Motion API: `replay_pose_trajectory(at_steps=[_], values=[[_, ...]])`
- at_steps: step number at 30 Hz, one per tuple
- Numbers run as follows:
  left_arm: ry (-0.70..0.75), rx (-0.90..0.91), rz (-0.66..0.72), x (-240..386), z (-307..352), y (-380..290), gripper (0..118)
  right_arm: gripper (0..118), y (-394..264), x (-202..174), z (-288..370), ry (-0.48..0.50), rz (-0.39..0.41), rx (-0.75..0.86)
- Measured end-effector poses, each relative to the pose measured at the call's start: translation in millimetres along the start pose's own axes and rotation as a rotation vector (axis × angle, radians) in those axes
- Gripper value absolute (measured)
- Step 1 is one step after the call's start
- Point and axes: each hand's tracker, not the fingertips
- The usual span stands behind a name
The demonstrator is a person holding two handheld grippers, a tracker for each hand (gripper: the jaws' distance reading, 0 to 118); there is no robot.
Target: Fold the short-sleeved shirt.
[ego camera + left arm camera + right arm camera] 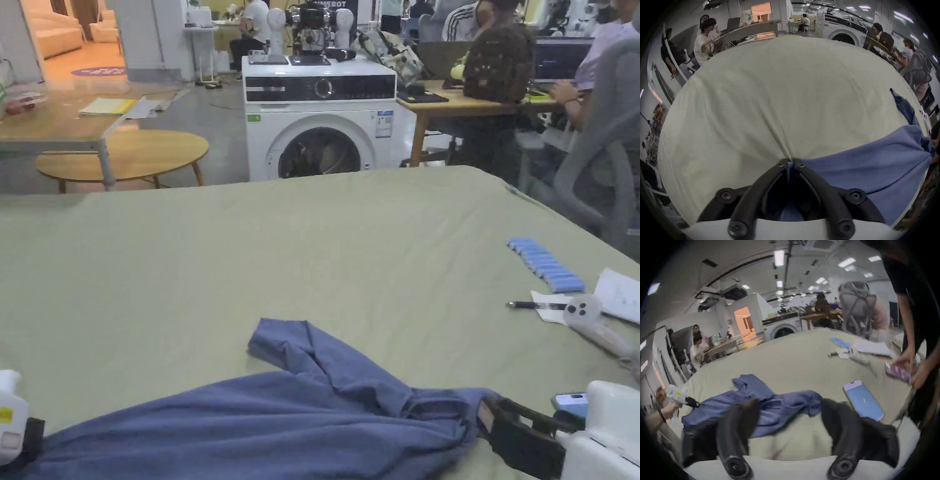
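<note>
Pinching shirt [867, 170] edge, left gripper [791, 164] is clamped tight; right gripper [789, 404], lower frame, gapes wide, empty. Soft, limp cloth; take the hem corners.

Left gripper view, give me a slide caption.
Left gripper pinching the blue shirt's edge on the green sheet.
</note>
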Motion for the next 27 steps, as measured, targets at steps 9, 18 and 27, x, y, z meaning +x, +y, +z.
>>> replay_pose_trajectory(at_steps=[9,18,27], values=[[-0.017,0.017,0.012,1,10,-8,0,48,-30,11,-75,0.054,-0.309,-0.111],[-0.130,0.226,0.110,-27,47,-25,0,8,-16,1,-50,0.092,-0.268,-0.072],[-0.243,0.704,0.088,-52,241,-9,0,8,81,-70,5,0.196,-0.007,0.147]])
